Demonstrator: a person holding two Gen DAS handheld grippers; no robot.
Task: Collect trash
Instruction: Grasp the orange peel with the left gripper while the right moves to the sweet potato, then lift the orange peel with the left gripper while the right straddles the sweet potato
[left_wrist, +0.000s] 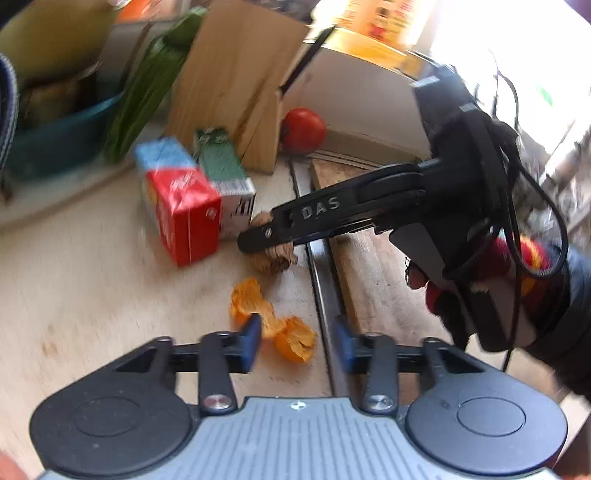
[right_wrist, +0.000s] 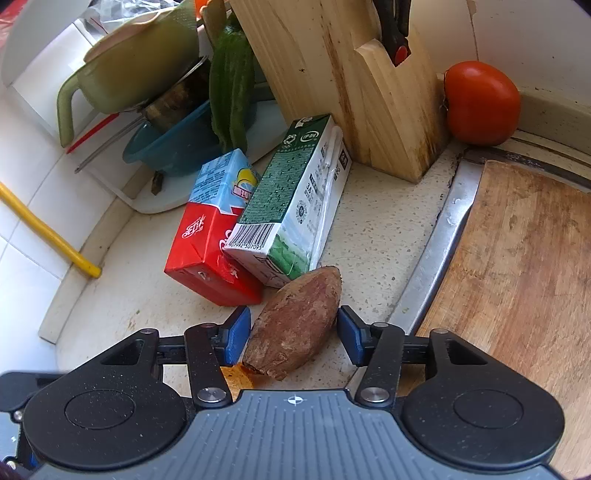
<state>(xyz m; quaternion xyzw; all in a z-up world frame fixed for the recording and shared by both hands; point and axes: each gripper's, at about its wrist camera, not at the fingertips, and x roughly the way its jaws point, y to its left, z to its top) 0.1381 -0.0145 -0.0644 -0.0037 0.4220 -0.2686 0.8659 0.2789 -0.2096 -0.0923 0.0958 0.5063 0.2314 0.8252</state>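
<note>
trash first: right gripper (right_wrist: 291, 334), jaws open, straddles the sweet potato (right_wrist: 295, 325); closing crooked could roll it into the cartons (right_wrist: 258, 218). left gripper (left_wrist: 297, 341), blurred, seems open by orange peel (left_wrist: 273, 325).

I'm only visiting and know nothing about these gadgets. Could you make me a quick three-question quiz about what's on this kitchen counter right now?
1. True or false: the right hand-held gripper has its blue pads either side of the sweet potato.
2. What lies just ahead of the left hand-held gripper? A) orange peel B) a spoon C) an egg
3. Fill in: the tomato sits beside the wooden ______.

Key
1. True; the jaws look open, not yet clamped.
2. A, the orange peel.
3. Knife block.
</note>
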